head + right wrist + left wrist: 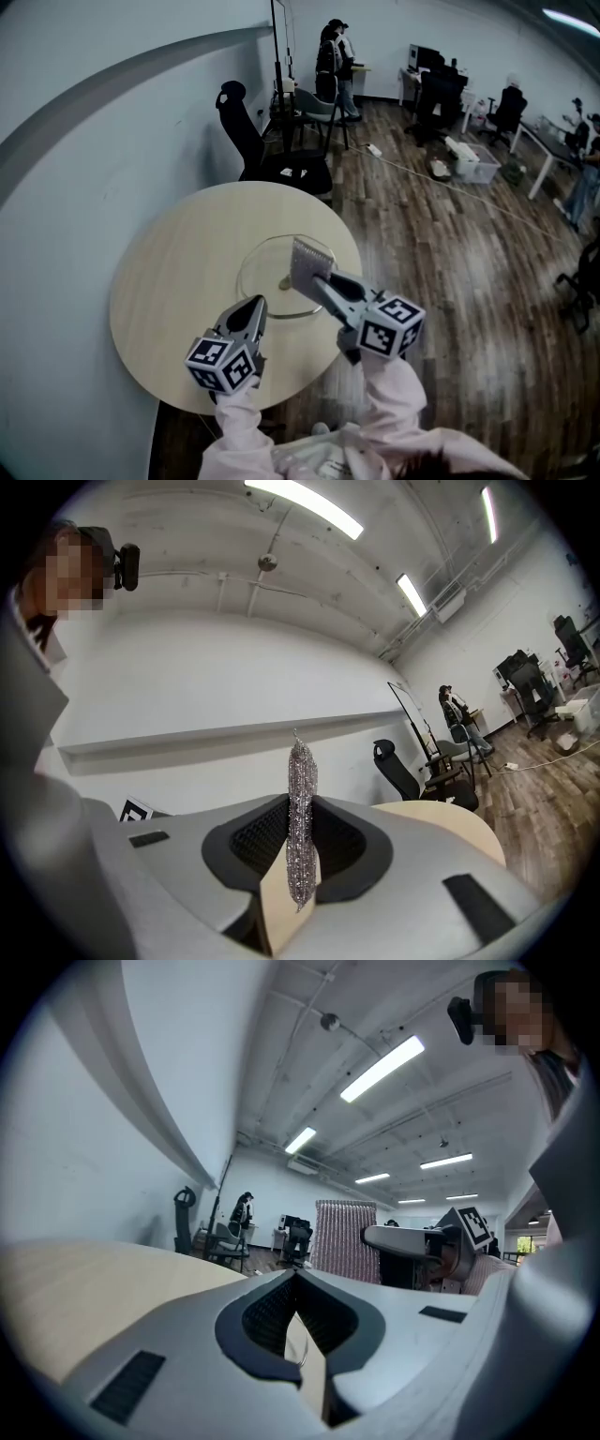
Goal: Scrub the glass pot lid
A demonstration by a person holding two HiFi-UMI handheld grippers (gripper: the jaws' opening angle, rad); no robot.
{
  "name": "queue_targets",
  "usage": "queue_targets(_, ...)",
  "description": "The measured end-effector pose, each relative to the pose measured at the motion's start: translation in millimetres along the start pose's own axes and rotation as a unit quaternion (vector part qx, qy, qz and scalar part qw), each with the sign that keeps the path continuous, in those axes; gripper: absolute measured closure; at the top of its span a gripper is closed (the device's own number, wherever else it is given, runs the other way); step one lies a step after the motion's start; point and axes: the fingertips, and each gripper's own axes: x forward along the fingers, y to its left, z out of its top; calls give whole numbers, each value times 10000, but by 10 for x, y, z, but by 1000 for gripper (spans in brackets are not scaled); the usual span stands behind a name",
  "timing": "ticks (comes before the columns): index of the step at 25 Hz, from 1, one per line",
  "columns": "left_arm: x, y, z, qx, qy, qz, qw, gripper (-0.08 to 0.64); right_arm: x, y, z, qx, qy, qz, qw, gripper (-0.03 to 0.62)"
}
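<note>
The glass pot lid (267,281) lies flat on the round beige table (178,281), its small knob (286,282) at the centre. My right gripper (314,278) hovers over the lid's right part, shut on a silvery mesh scrubber (310,259) that stands upright in its jaws. In the right gripper view the scrubber (301,827) is pinched edge-on between the pads. My left gripper (257,302) sits just short of the lid's near rim, shut with nothing in it. The left gripper view shows its jaws closed (296,1274), with the scrubber (345,1237) and the right gripper (412,1251) beyond.
A black office chair (272,155) stands right behind the table, against the curved white wall (84,141). A grey chair (317,108), people and desks (441,84) are further back. A cable (422,173) runs over the wooden floor to the right.
</note>
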Motion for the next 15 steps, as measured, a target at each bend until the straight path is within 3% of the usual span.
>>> queue_targets(7, 55, 350, 108, -146, 7, 236, 9996, 567, 306, -112, 55, 89, 135, -45, 9999, 518)
queue_targets(15, 208, 514, -62, -223, 38, 416, 9989, 568, 491, -306, -90, 142, 285, 174, 9993, 518)
